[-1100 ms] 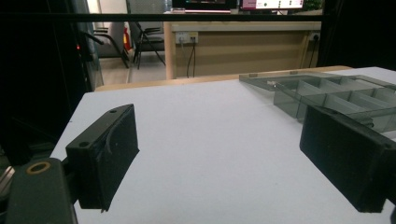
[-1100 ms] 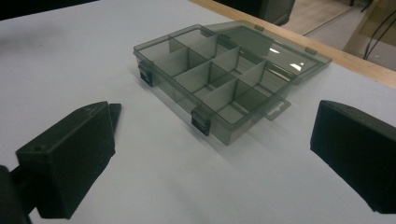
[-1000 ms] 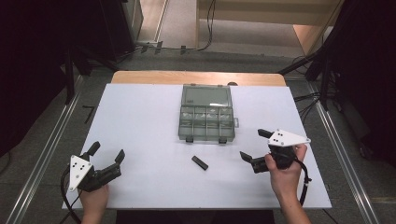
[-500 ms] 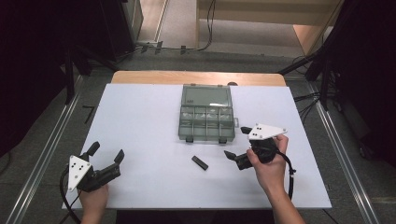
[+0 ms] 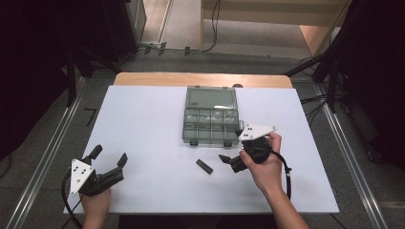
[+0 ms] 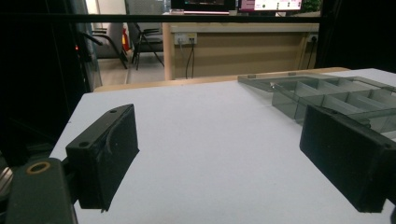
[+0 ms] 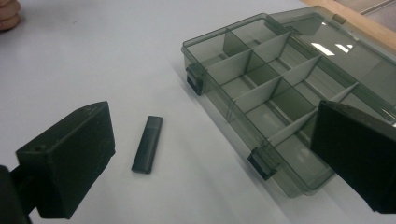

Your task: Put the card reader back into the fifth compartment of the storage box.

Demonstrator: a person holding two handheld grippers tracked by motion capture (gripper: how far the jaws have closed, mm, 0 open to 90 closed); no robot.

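Beside compartment box [image 7: 280,93]: small dark flat stick [image 7: 147,144]; right claw [image 7: 210,154] apart.

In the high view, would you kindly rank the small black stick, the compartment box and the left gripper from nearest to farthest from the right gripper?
1. Small black stick, just left of the right gripper.
2. Compartment box, behind it.
3. Left gripper, far left.

In my right gripper view the organizer box [image 7: 280,88] is running off the frame's right edge, its near right corner hiding behind the black jaw at lower right.
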